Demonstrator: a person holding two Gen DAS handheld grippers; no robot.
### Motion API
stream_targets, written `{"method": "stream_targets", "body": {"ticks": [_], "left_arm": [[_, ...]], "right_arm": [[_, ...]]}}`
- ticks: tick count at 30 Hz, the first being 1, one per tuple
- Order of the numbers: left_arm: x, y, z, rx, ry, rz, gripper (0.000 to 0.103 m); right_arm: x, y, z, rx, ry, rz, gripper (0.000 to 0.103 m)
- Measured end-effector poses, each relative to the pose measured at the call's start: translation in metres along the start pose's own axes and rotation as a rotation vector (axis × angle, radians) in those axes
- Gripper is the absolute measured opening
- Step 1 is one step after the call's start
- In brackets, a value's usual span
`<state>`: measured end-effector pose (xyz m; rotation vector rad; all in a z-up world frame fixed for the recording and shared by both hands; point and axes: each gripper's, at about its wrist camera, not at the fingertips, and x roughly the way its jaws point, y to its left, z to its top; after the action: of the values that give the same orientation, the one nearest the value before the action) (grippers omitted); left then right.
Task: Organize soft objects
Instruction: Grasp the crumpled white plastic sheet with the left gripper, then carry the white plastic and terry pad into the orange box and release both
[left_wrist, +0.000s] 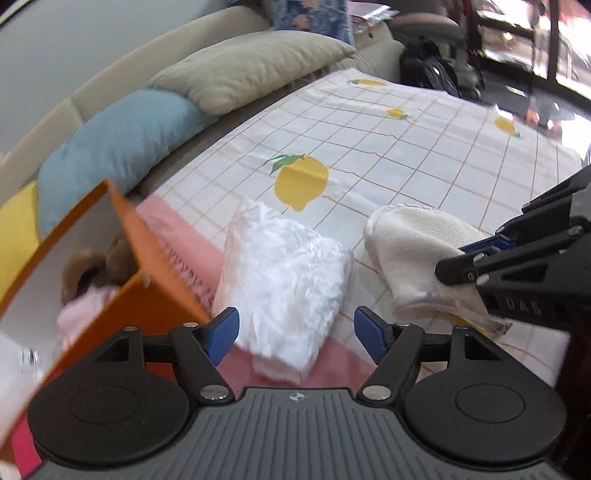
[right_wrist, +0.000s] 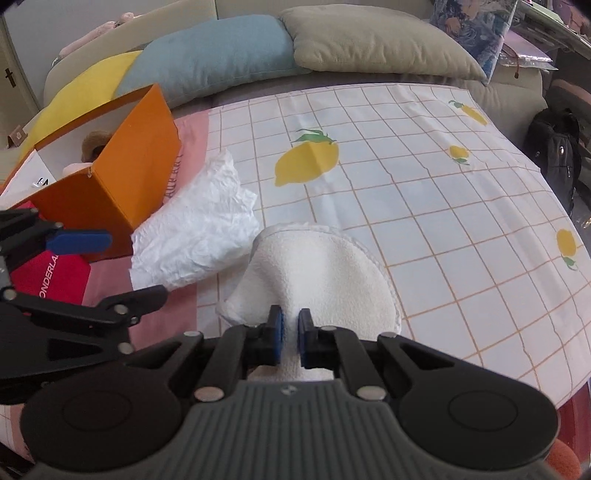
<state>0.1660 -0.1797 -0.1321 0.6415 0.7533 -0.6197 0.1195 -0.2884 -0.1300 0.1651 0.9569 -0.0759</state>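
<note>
Step in hand: picking up the cream towel (right_wrist: 317, 273) to put it away. Right gripper (right_wrist: 290, 330) has its fingers narrowed onto the towel's near edge, fabric pinched between the blue pads; towel bunches up there, the rest lies on the lemon-print sheet (right_wrist: 424, 192). Left gripper (left_wrist: 295, 328) fingers wide, holding nothing, poised over the fluffy white cloth (left_wrist: 284, 280), which lies between the towel and the orange box (right_wrist: 122, 184), just beside the box. Box already holds 2 soft things, brown plush (left_wrist: 96, 269) and something pink. Next move, my guess: lift the towel clear and carry it left over the white cloth into the box; left could close on the cloth.
</note>
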Motion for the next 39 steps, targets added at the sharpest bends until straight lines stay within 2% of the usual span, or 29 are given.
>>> {"method": "stream_targets", "body": {"ticks": [4, 5, 9, 14, 20, 22, 24, 26, 28, 30, 32, 35, 39], "left_arm": [[0.024, -0.004, 0.013, 0.108, 0.018, 0.025, 0.089], [0.030, -0.003, 0.016, 0.123, 0.030, 0.028, 0.092], [0.053, 0.001, 0.029, 0.145, 0.074, 0.047, 0.097], [0.077, 0.011, 0.037, 0.057, 0.167, 0.032, 0.097], [0.086, 0.020, 0.042, -0.069, 0.201, 0.010, 0.097], [0.086, 0.023, 0.044, -0.115, 0.210, -0.003, 0.093], [0.086, 0.027, 0.043, -0.172, 0.217, -0.044, 0.073], [0.085, 0.029, 0.044, -0.214, 0.224, -0.081, 0.063], [0.083, 0.028, 0.044, -0.224, 0.220, -0.088, 0.054], [0.080, 0.024, 0.042, -0.214, 0.208, -0.081, 0.039], [0.074, 0.022, 0.040, -0.214, 0.191, -0.081, 0.031], [0.060, 0.020, 0.036, -0.242, 0.165, -0.092, 0.024], [0.029, 0.019, 0.029, -0.301, 0.110, -0.118, 0.023]], "right_arm": [[0.008, -0.006, -0.004, 0.012, 0.001, 0.012, 0.006], [0.008, -0.007, -0.004, 0.016, -0.002, 0.015, 0.006], [0.011, -0.011, -0.002, 0.038, -0.023, 0.029, 0.006], [0.019, -0.016, -0.005, 0.050, -0.012, 0.013, 0.007], [0.019, -0.015, -0.007, 0.043, -0.015, 0.005, 0.007], [0.018, -0.013, -0.007, 0.033, -0.018, -0.001, 0.007], [0.018, -0.012, -0.008, 0.029, -0.019, -0.005, 0.007], [0.018, -0.012, -0.008, 0.029, -0.019, -0.005, 0.007], [0.018, -0.012, -0.008, 0.028, -0.020, -0.006, 0.007], [0.017, -0.012, -0.008, 0.027, -0.022, -0.005, 0.007], [0.016, -0.012, -0.009, 0.024, -0.025, -0.007, 0.007], [0.014, -0.009, -0.010, 0.002, -0.037, -0.024, 0.007], [0.006, -0.011, -0.009, 0.006, -0.069, -0.020, 0.007]]}}
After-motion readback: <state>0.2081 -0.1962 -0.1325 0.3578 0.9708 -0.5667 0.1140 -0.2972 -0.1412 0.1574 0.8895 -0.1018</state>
